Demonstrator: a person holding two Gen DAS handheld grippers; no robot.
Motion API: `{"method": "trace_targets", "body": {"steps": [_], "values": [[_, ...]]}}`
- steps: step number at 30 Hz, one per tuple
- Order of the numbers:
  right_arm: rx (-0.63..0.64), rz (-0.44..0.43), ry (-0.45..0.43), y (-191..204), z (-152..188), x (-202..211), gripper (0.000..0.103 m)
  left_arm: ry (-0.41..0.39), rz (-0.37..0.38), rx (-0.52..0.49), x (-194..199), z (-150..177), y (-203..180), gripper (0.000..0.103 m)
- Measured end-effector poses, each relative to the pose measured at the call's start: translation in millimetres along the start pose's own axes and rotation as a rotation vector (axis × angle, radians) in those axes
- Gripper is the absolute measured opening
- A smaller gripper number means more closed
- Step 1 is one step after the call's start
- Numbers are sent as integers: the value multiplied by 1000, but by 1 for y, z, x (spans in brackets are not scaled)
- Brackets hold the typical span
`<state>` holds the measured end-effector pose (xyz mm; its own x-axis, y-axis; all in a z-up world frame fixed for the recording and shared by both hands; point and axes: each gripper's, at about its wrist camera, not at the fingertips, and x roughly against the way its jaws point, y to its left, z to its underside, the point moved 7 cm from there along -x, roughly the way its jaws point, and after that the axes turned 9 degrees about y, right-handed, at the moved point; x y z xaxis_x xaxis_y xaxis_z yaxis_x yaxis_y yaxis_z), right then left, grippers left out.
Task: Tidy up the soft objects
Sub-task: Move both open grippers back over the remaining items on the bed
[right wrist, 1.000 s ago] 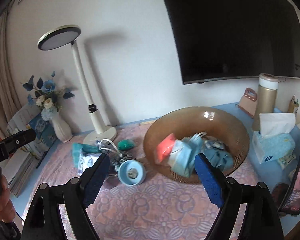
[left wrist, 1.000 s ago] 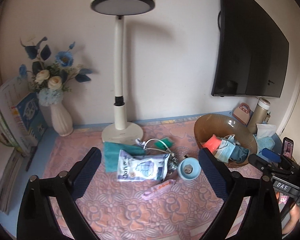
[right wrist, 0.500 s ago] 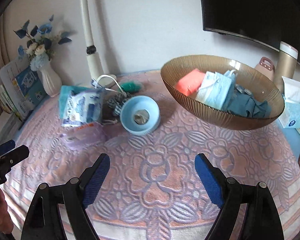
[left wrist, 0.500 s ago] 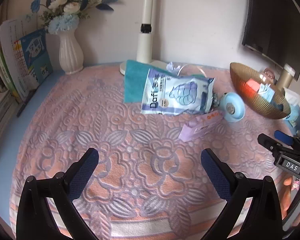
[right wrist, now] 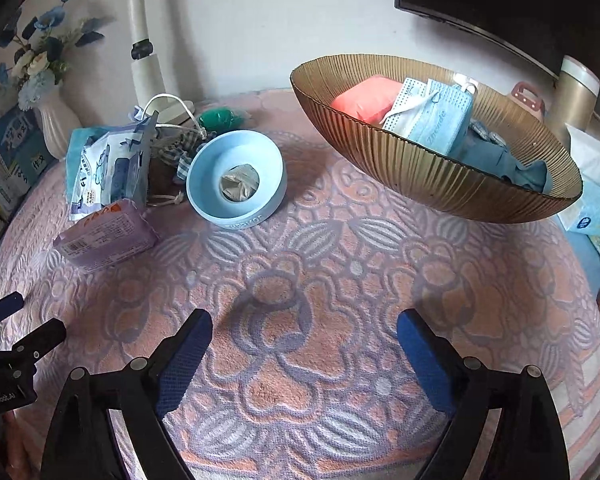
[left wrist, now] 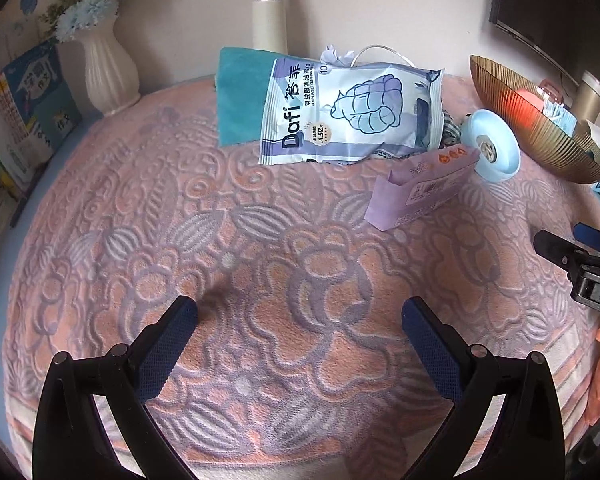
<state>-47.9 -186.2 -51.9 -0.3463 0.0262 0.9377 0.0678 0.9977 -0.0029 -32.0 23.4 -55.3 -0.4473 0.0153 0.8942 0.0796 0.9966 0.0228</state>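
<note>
- My left gripper [left wrist: 299,314] tilts down over the floral mat [left wrist: 260,248], jaws apart, empty.
- My right gripper [right wrist: 304,322] tilts down likewise, jaws opening, nothing between them.

Both wrist views tilt steeply down, close over the flowered cloth [left wrist: 260,240], sharing its blue dish [right wrist: 236,180].

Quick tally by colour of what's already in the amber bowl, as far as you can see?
In the amber bowl, right wrist view:
Coral-red: 1, a folded pack
Light blue: 2, face-mask packs, overlapping, so the count is a best reading
Dark teal: 1, a crumpled cloth
Patterned grey-blue: 1, a small piece, too hidden to identify
Total: 5
</note>
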Motion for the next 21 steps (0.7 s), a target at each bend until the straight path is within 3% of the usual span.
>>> {"method": "trace_targets", "body": {"steps": [3,21], "values": [[14,25,34,2,1,-6,103,3,-20,-9,0,2,-2,102],[16,21,52,4,1,-11,103,11,-7,-2,-5,-2,1,102]]}}
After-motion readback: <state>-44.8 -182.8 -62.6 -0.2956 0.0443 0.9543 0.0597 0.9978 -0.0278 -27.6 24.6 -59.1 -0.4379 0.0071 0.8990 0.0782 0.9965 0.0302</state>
